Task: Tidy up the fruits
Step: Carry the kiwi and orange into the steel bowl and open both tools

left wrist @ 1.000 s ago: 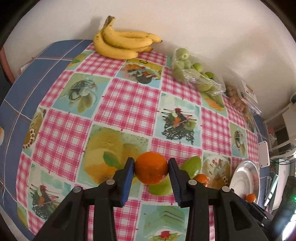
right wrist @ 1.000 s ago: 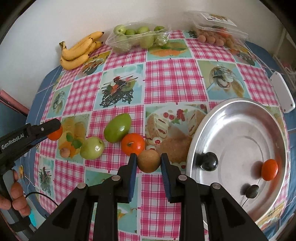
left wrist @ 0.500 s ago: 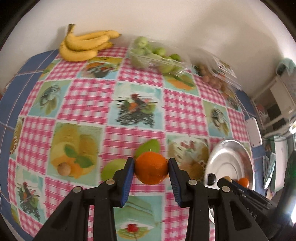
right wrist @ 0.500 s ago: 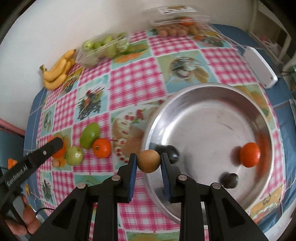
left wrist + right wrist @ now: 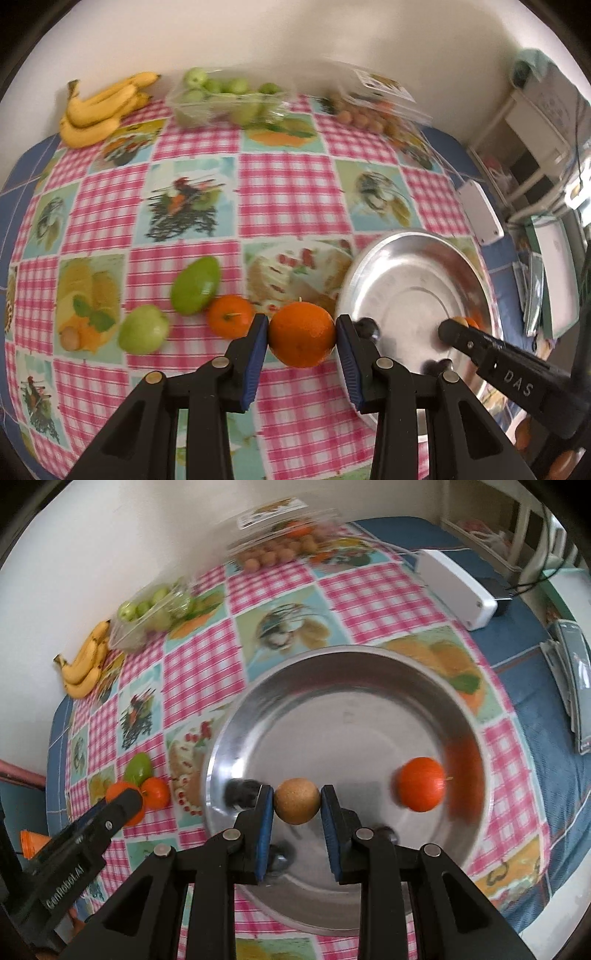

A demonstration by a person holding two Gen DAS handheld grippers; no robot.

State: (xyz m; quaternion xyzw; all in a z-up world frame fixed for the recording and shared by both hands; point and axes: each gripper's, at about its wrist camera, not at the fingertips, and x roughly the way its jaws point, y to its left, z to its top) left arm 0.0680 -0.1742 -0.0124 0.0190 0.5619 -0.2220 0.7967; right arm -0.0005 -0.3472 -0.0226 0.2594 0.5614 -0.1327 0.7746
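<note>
My left gripper (image 5: pixel 301 341) is shut on an orange (image 5: pixel 301 339), held above the tablecloth just left of the silver bowl (image 5: pixel 413 266). My right gripper (image 5: pixel 296 801) is shut on a round brown fruit (image 5: pixel 296 800) and holds it over the silver bowl (image 5: pixel 332 686), which contains an orange (image 5: pixel 421 784) and dark small fruits (image 5: pixel 242 792). On the cloth left of the bowl lie another orange (image 5: pixel 229 320), a green mango (image 5: pixel 195 284), a green apple (image 5: pixel 143 328) and a small brown fruit (image 5: pixel 70 338). The right gripper also shows in the left wrist view (image 5: pixel 448 326).
Bananas (image 5: pixel 99 110), a bag of green fruit (image 5: pixel 229 98) and a clear box of small brown fruit (image 5: pixel 369 107) sit along the far wall. A white device (image 5: pixel 456 587) lies near the table's right edge. Shelving (image 5: pixel 535 140) stands beyond the table.
Both grippers moved right with their fruit. My right gripper now hangs further over the bowl; my left gripper has come up to the bowl's left rim.
</note>
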